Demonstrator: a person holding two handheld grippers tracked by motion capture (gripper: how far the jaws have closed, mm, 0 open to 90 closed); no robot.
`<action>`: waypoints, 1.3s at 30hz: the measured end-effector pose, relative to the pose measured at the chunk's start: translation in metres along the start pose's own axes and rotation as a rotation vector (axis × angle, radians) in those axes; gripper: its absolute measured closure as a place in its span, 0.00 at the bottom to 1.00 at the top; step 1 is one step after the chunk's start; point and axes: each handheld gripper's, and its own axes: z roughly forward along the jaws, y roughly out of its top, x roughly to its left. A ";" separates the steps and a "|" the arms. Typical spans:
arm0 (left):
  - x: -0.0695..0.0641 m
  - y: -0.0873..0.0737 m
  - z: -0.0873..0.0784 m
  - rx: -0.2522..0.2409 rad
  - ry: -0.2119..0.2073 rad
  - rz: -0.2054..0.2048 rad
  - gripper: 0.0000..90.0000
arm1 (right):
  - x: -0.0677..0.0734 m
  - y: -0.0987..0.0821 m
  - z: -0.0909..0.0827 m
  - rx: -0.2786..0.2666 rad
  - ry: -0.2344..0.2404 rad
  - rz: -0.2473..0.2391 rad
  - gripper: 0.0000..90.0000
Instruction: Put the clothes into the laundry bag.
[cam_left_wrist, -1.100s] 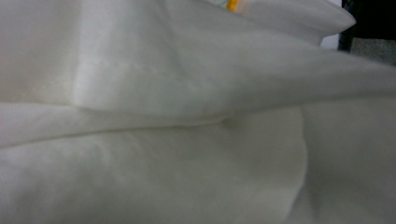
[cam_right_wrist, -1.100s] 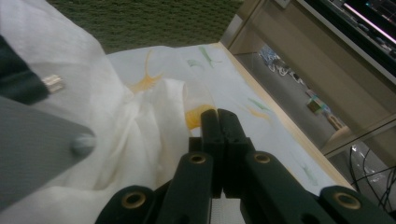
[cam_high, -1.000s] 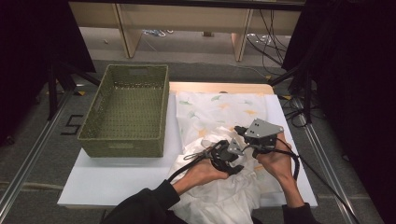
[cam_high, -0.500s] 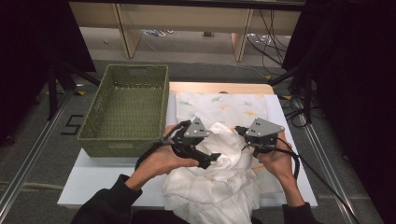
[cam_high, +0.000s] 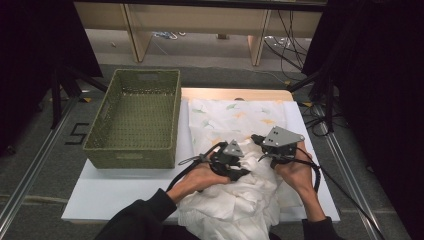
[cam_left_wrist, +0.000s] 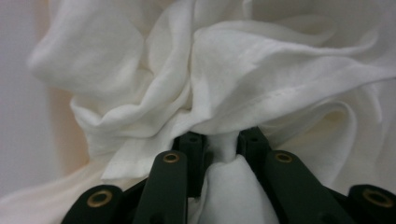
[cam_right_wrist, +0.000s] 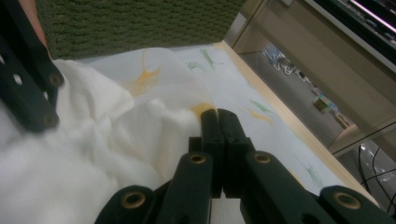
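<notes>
High view is showing the white cloth (cam_high: 240, 200) lying bunched at the near edge of the white table (cam_high: 100, 197), its near folds hanging over that edge, its far part spreading flat over a leaf-printed sheet (cam_high: 235, 112) toward the far right corner. The left gripper (cam_high: 239, 171) has just been closing its jaws, and in the left gripper view they are pinching a thin ridge of the cloth (cam_left_wrist: 224, 88) between them. The right gripper (cam_high: 260, 141) is clenched with its jaws pressed together just beside the heap (cam_right_wrist: 93, 140); whether any fabric is caught there I cannot tell. The risk I am seeing: the pinch is taking only one small fold, so a lift may be slipping free or dragging the printed sheet along, and the overhanging weight may be pulling the bundle off the table, well short of the green basket (cam_high: 135, 117) at the left.
</notes>
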 end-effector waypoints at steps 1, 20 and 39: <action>0.000 0.005 0.003 0.015 0.016 0.019 0.84 | 0.000 0.001 -0.002 -0.006 0.001 0.000 1.00; 0.017 0.001 -0.073 -0.005 0.094 -0.045 0.23 | -0.004 -0.001 -0.008 0.009 0.002 0.014 1.00; 0.018 0.004 0.013 -0.035 0.088 -0.029 0.95 | -0.001 0.003 -0.012 -0.014 0.001 0.004 1.00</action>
